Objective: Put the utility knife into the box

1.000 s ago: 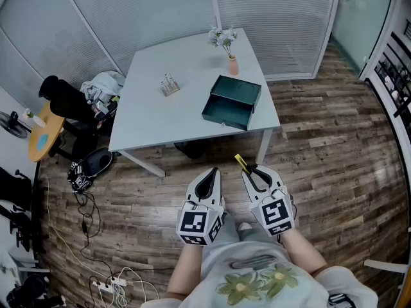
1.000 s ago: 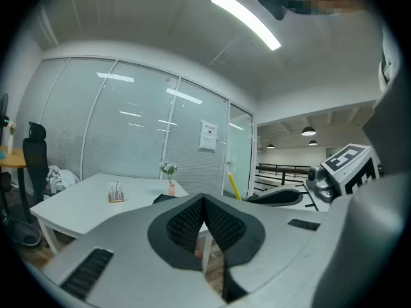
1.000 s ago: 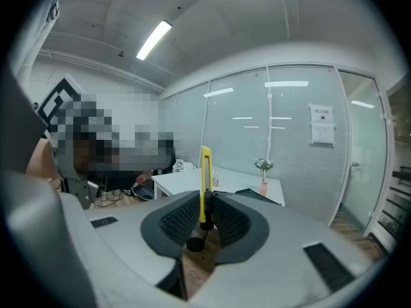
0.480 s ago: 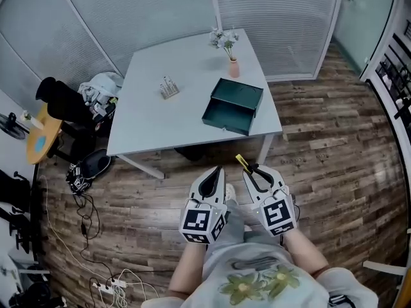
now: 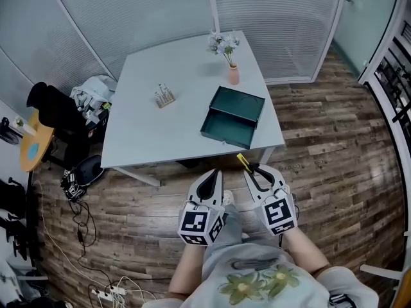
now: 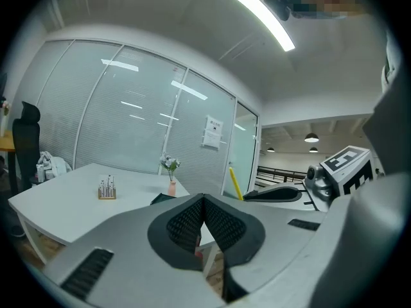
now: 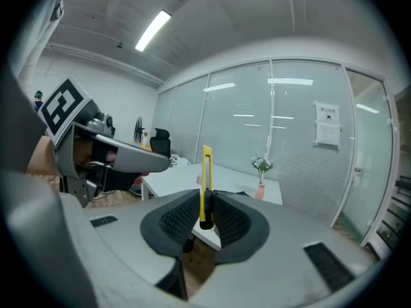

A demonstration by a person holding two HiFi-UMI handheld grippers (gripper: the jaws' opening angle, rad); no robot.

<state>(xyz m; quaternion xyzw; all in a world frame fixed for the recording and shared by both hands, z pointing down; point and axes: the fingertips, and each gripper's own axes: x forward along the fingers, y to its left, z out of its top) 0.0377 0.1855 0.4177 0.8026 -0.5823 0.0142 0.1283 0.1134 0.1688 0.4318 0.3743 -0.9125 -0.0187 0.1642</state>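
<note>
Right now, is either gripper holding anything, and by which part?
The right gripper holds the yellow utility knife by its lower end, clamped between the jaws, with the body sticking up. The left gripper holds nothing; its jaws are together.

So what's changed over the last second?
The left tongs and right tongs moved forward, closer to the white table. Nothing grabbed or released: the right still clamps the yellow utility knife, the left stays shut and empty. The dark green open box sits unmoved.

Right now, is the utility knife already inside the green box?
No, the utility knife is clamped between the jaws of the right gripper, well short of the green box.
</note>
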